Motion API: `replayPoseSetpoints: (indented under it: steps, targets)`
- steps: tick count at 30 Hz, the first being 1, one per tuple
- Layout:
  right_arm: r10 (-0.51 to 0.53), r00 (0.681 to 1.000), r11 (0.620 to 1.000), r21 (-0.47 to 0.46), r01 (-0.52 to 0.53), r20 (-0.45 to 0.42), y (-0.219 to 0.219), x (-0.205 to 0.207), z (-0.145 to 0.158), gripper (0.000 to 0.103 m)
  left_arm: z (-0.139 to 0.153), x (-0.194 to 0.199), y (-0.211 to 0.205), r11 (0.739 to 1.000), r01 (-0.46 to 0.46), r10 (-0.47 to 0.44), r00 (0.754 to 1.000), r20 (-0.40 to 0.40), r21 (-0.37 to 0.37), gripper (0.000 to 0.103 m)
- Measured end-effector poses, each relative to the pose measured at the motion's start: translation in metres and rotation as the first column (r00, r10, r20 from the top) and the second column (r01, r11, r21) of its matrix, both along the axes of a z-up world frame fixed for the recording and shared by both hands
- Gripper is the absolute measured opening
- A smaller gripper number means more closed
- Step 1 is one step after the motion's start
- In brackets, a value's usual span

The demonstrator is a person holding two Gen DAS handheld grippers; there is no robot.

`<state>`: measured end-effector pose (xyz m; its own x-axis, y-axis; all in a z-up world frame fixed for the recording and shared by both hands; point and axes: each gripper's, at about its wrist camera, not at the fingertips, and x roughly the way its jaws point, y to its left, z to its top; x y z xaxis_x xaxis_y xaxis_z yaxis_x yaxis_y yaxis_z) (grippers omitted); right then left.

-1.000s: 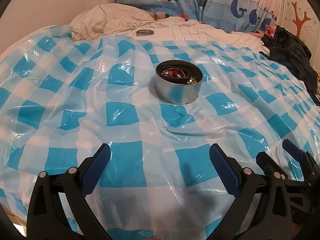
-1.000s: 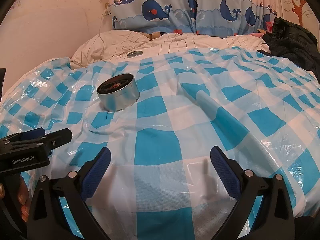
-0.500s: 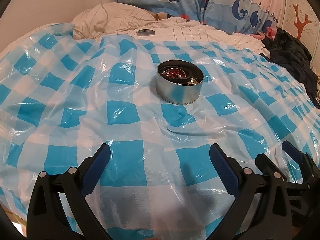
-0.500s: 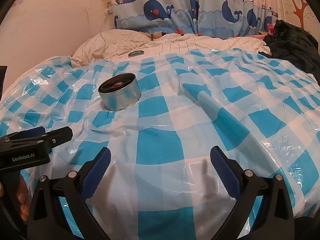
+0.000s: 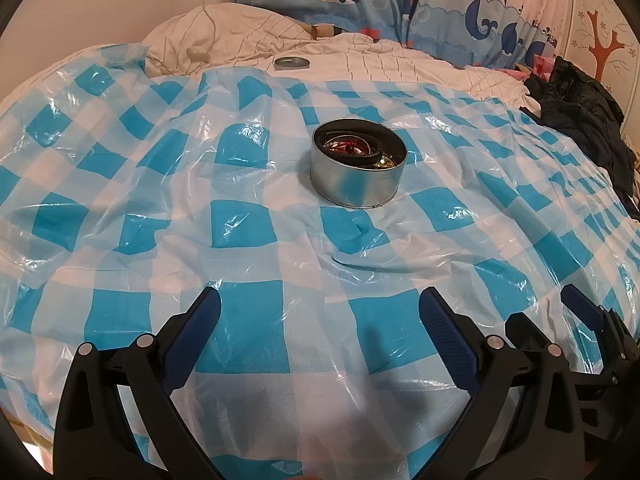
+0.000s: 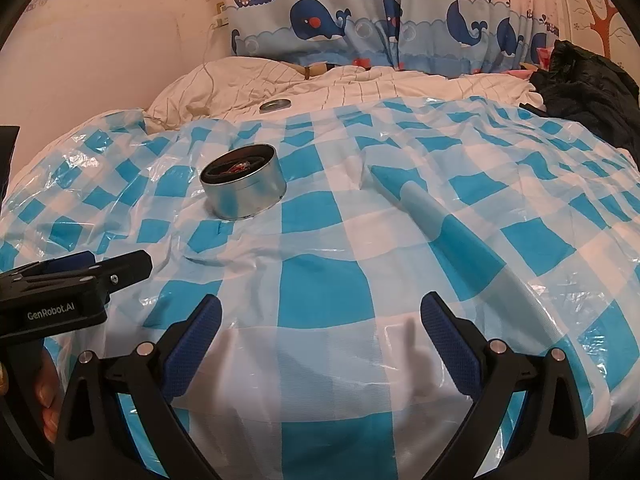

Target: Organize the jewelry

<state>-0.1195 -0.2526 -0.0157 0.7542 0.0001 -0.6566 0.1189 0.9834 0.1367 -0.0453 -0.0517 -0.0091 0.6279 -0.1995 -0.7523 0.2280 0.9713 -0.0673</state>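
A bed (image 5: 360, 68) with a cream quilt lies below a whale curtain (image 6: 360, 28), and a blue-and-white checked plastic sheet (image 5: 240, 312) covers most of it. A round tin (image 5: 358, 168) stands open on the sheet, holding a dark cord and red and gold jewelry (image 5: 352, 150). Its lid (image 5: 292, 63) rests well apart on the quilt. The left claw (image 5: 320, 316) and right claw (image 6: 320, 316) hover side by side over the sheet near the tin, both spread wide and empty.
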Motion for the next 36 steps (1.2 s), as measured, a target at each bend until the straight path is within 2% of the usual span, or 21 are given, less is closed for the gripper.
replayPoseSetpoints:
  steps: [14,19,22,25,27,31,36]
  targets:
    - [0.002,1.000,1.000,0.002,-0.002,-0.004,0.002,0.001,-0.001,0.096,-0.004,0.004,0.000,1.000,-0.013,0.013,1.000,-0.016,0.003,0.095]
    - [0.002,1.000,1.000,0.003,-0.002,-0.005,0.001,0.002,-0.001,0.095,-0.006,0.007,0.005,0.999,-0.027,0.025,0.999,-0.043,-0.046,0.095]
    - [0.001,1.000,1.000,0.007,-0.001,-0.013,0.003,0.002,-0.002,0.095,0.000,0.004,0.013,0.996,-0.039,0.041,0.999,0.015,-0.084,0.095]
    - [0.001,1.000,1.000,0.007,-0.001,-0.013,0.003,0.003,-0.002,0.095,0.007,0.005,0.014,0.998,-0.036,0.038,0.998,0.044,-0.058,0.095]
    - [0.000,1.000,1.000,0.008,0.000,-0.012,0.002,0.003,-0.001,0.095,0.006,0.008,0.014,0.998,-0.064,0.064,0.997,0.050,-0.008,0.095]
    - [-0.004,1.000,1.000,0.001,0.004,-0.009,0.003,0.006,0.001,0.095,0.002,0.020,0.022,0.994,-0.106,0.106,0.994,0.016,0.032,0.095]
    - [-0.009,1.000,1.000,-0.001,0.009,-0.026,-0.003,0.019,0.003,0.095,-0.001,0.025,0.026,0.990,-0.117,0.116,0.993,0.022,0.080,0.095]
